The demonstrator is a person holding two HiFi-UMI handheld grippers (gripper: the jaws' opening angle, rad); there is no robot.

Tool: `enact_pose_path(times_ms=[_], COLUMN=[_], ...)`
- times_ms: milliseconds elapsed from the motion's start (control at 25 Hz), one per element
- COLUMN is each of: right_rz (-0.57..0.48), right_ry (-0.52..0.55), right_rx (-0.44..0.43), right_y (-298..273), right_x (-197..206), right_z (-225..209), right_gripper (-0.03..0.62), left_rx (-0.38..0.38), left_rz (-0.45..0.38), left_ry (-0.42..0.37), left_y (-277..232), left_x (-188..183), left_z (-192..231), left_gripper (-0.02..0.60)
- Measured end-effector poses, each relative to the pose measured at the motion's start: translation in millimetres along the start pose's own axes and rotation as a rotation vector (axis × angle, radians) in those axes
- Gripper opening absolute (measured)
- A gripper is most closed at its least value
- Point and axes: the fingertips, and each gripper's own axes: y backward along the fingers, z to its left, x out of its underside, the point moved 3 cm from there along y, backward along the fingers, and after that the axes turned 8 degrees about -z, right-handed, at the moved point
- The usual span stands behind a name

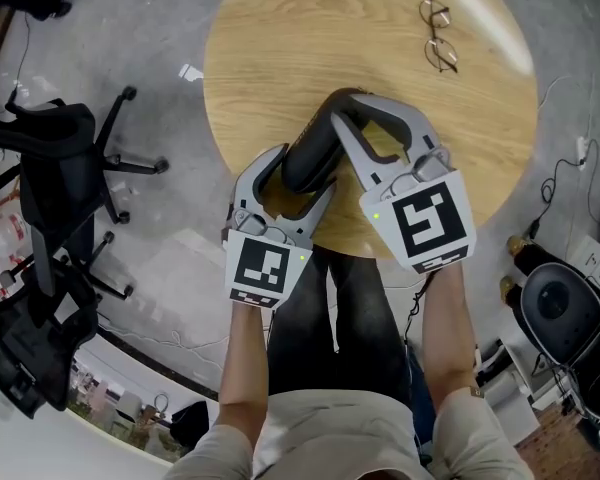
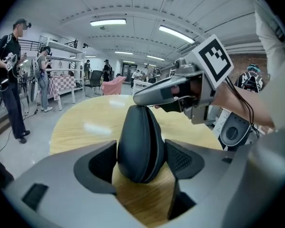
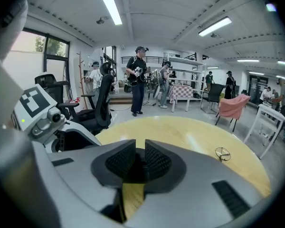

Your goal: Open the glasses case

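The glasses case [image 2: 141,144] lies on the round wooden table [image 1: 280,28], close to the rim at 6 o'clock, and its seam shows no gap that I can make out. My left claw [image 2: 142,159] grasps its near end, with the pads against both flanks. My right claw [image 3: 139,163] is clenched almost shut on something dark, which I take to be the case's far end at 12 o'clock.

My worry is the smooth, rounded shell. If the right claw pulls harder than the left one holds, I think the case will squirt out toward 6 o'clock and off the table. The right pinch looks thin too, so it may slide off the lip and let the lid snap back.

Both my forearms come in from 6 o'clock, side by side, with the claws tipped forward and down. The right one reaches over the case, and its marker cube faces up.

The spectacles [image 1: 439,36] lie well apart at 1 o'clock, and an office chair [image 1: 65,168] stands on the floor at 9 o'clock.
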Motion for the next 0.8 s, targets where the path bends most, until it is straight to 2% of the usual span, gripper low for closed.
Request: enact_pose_path(times_ms=[320, 520, 800], right_rz=[-0.008, -0.012, -0.014], right_ry=[-0.030, -0.033, -0.040], right_rx=[-0.011, -0.023, -0.034], right_y=[-5, -7, -10], right_x=[4, 4, 4], right_z=[1, 1, 1], right_gripper=[0.074, 0.072, 0.071], left_rx=[-0.012, -0.070, -0.071], left_rz=[-0.039, -0.104, -0.027], left_ry=[-0.012, -0.015, -0.130], left_y=[11, 21, 8], left_x=[-21, -49, -48], left_z=[3, 15, 26], left_gripper=[0.321, 0.319, 0.318])
